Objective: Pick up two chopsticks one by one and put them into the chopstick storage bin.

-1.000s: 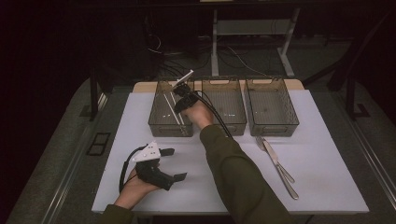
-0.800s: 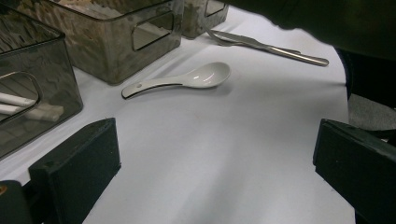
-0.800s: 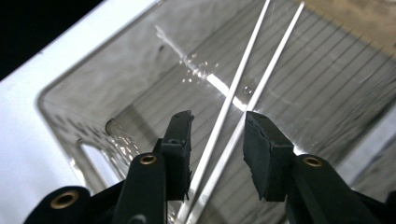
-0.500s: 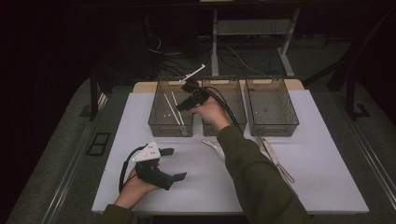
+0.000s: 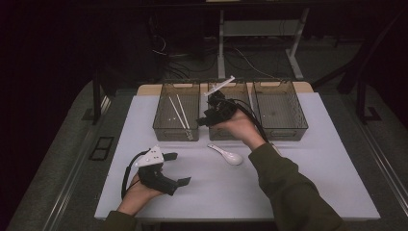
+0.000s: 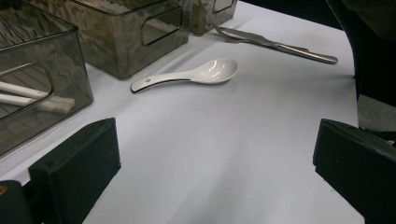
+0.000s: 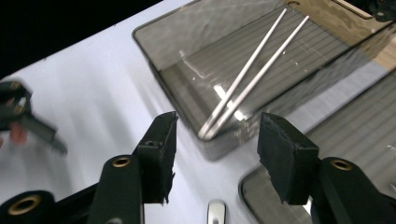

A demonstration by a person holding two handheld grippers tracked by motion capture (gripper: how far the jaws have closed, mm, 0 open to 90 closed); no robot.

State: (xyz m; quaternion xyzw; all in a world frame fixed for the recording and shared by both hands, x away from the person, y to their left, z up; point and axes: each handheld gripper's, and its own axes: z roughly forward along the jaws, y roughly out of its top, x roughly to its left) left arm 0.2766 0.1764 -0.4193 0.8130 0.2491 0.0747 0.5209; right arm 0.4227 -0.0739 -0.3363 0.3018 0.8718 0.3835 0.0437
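Two white chopsticks (image 5: 179,111) lie side by side, slantwise, on the floor of the left bin (image 5: 168,134), well apart from both grippers. R. gripper (image 5: 202,120) hangs above the near rims where left and middle bin (image 5: 231,135) meet. Its jaws have just been opening and now stand about half apart w/ nothing between them. In the right gripper view the sticks' near ends (image 7: 247,74) show beyond the gap between the pads (image 7: 159,140), inside the bin wall (image 7: 163,79), touching neither pad. Step in hand, as judged: clear the bin and go for the spoon (image 5: 226,153). That spoon rests bowl-up on the table (image 5: 216,192), just in front of the middle bin, near the r. gripper and below it. To do this well, lift clear of the rim before swinging over, keep the jaws apart, come down across the spoon's handle rather than its bowl, and close only once both pads flank it. L. gripper (image 5: 179,168) rests on the table w/ jaws wide and empty. From the left gripper view the spoon (image 6: 191,75) lies ahead of its pads (image 6: 88,154), apart from them, w/ a knife and fork (image 6: 280,44) farther off.
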